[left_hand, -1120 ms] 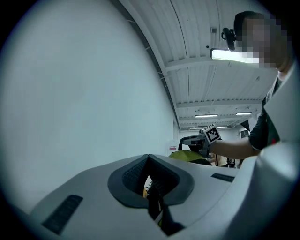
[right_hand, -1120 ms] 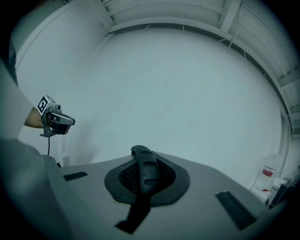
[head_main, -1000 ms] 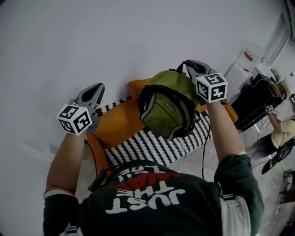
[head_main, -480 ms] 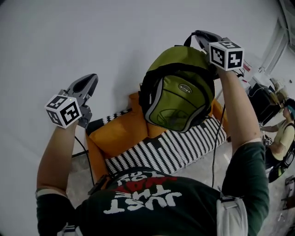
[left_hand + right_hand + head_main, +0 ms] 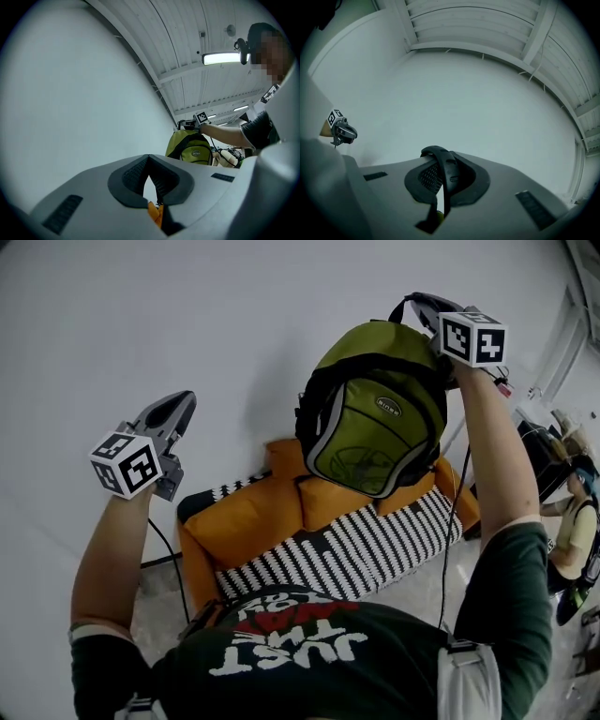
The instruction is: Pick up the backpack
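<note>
Green backpack [image 5: 375, 418] hangs above an orange chair [image 5: 246, 517], its black loop [image 5: 443, 171] pinched tight in the right claw [image 5: 419, 307]; left claw [image 5: 176, 411] is closed, empty.

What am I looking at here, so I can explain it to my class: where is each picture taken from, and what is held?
A person holds a two-jaw tool in each hand; the patterned cubes belong to the tools. One picture comes from a camera on the person's head, looking down; the other two ride on the tools, looking along their jaws. The right gripper is shut on the black top loop of a green backpack, which hangs above an orange sofa with a striped cover. The left gripper is shut and empty.
</note>
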Available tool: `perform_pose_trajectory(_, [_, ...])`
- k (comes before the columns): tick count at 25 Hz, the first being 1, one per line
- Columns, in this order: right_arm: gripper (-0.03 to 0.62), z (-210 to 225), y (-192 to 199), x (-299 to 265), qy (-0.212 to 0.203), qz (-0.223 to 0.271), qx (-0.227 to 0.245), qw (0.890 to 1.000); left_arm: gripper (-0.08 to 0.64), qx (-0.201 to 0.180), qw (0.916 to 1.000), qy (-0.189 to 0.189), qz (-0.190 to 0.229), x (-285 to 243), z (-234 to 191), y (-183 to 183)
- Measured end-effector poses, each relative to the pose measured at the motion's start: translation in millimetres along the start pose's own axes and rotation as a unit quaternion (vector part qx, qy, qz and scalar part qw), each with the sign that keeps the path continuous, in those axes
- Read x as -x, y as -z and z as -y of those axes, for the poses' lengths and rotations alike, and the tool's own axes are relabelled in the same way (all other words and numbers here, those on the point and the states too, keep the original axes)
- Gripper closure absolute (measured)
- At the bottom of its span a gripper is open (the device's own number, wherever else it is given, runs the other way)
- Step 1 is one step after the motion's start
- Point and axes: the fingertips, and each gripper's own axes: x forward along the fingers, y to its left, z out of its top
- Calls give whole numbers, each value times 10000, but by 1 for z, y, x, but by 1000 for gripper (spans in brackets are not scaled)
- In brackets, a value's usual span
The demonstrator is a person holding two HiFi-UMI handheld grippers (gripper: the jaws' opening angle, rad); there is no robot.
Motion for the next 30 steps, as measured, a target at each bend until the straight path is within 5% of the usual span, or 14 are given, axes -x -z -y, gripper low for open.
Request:
perform_pose_trajectory(18, [563,10,11,-19,-73,-3,-51,10000,554,-106,9999,-24,-69,-21,-16,-3])
perform_pose_trajectory(30, [563,7,8,-18,-95,-2,-18,10000,554,-393,9987,-214,253,-26,-47,-99])
